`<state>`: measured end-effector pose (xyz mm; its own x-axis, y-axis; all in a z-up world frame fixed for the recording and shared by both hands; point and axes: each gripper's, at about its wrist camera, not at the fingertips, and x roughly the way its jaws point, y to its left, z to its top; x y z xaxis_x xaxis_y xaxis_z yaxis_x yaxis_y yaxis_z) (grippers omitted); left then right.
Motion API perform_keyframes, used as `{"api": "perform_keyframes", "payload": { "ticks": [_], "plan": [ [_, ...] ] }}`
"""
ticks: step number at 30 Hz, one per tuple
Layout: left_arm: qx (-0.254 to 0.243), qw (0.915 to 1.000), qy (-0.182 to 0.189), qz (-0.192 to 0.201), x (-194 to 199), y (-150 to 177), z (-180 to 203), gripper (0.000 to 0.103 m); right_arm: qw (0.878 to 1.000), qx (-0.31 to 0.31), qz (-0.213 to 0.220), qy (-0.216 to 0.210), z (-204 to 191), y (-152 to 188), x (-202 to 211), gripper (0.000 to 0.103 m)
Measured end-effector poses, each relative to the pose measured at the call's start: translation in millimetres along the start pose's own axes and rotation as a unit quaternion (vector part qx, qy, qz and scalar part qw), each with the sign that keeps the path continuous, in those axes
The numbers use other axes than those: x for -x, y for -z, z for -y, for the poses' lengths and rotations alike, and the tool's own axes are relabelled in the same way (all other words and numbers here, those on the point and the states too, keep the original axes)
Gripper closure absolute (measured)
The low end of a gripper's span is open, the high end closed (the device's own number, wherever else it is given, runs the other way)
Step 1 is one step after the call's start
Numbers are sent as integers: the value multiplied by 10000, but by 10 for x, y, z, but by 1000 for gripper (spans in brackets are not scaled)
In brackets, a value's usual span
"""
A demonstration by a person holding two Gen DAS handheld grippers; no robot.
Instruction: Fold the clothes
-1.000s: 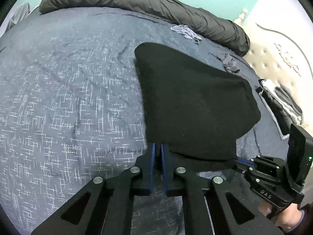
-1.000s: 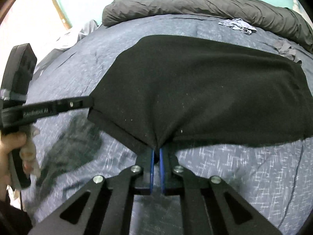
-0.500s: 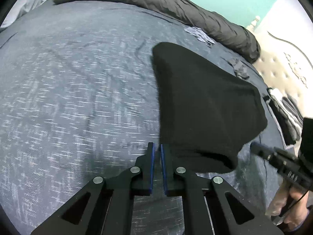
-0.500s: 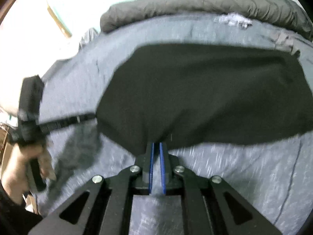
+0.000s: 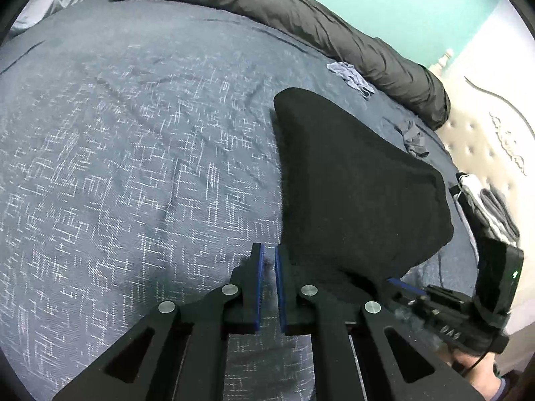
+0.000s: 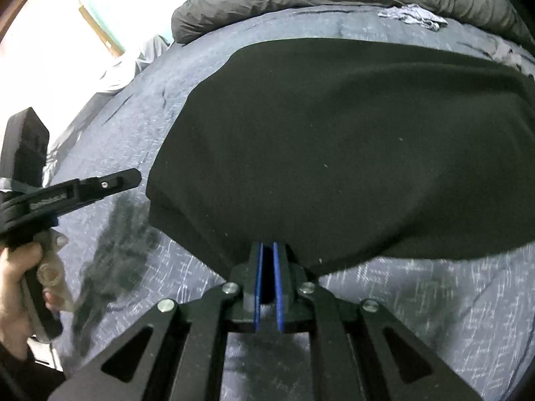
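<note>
A black garment (image 5: 351, 183) lies spread on the blue-grey patterned bedspread (image 5: 133, 167), its near edge lifted. My right gripper (image 6: 267, 247) is shut on that near edge, and the cloth (image 6: 334, 150) drapes away from its blue pads. In the left wrist view its tip (image 5: 394, 282) pokes in under the cloth. My left gripper (image 5: 267, 250) is shut, with only bedspread showing in the thin gap between its pads. The garment's left edge rests against its right finger. From the right wrist view the left gripper's tip (image 6: 133, 177) sits just beside the garment's left corner.
A rolled dark grey duvet (image 5: 301, 16) runs along the far side of the bed. A small light-blue garment (image 5: 351, 73) and a small grey one (image 5: 413, 137) lie near it. A folded pile (image 5: 485, 207) sits by the cream tufted headboard (image 5: 485, 127). A hand (image 6: 20, 267) holds the left gripper.
A second ago the garment's corner sat in the left gripper's fingertips; now it lies to their right. The left gripper has rolled, and the right gripper has kept its hold.
</note>
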<state>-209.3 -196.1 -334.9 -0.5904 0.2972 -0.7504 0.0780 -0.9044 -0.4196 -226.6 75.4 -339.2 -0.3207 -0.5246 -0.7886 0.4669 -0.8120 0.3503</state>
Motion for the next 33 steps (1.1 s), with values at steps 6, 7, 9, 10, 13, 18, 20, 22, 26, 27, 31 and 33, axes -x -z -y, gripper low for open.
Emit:
{"api": "perform_keyframes", "payload": {
  "ticks": [6,7,9,10,13,18,20,22,26,27,31,33],
  "plan": [
    [7,10000,59,-3,-9,-1,41,93,9964,-433,674,293,440,-185,469,97],
    [11,10000,72,-3,-17,-5,46,92,9948,-550,774,380,562,-226,541,97],
    [17,10000,98,-4,-33,-14,57,89,9915,-773,893,544,814,-298,646,96],
    [37,9999,120,3,-36,-17,58,86,9901,-852,940,599,918,-324,678,94],
    [54,9999,124,6,-56,-29,79,82,9853,-1119,1042,764,1195,-378,730,88],
    [63,9999,84,6,-100,-49,102,81,9805,-1297,1223,825,1415,-459,714,86],
    [81,9999,80,21,-101,-50,96,80,9802,-1243,1308,820,1409,-497,694,84],
    [92,9999,69,17,-108,-53,87,77,9817,-1198,1268,769,1395,-556,608,80],
    [141,9999,66,3,-124,-54,71,75,9853,-1187,895,836,1411,-581,330,74],
    [153,9999,72,2,-127,-55,72,75,9851,-1214,905,810,1437,-524,293,73],
    [150,9999,79,-3,-121,-60,65,73,9843,-1228,1093,649,1486,-400,406,74],
    [192,9998,91,-14,-118,-62,47,70,9816,-1301,1215,687,1493,-346,549,74]
  ]
}}
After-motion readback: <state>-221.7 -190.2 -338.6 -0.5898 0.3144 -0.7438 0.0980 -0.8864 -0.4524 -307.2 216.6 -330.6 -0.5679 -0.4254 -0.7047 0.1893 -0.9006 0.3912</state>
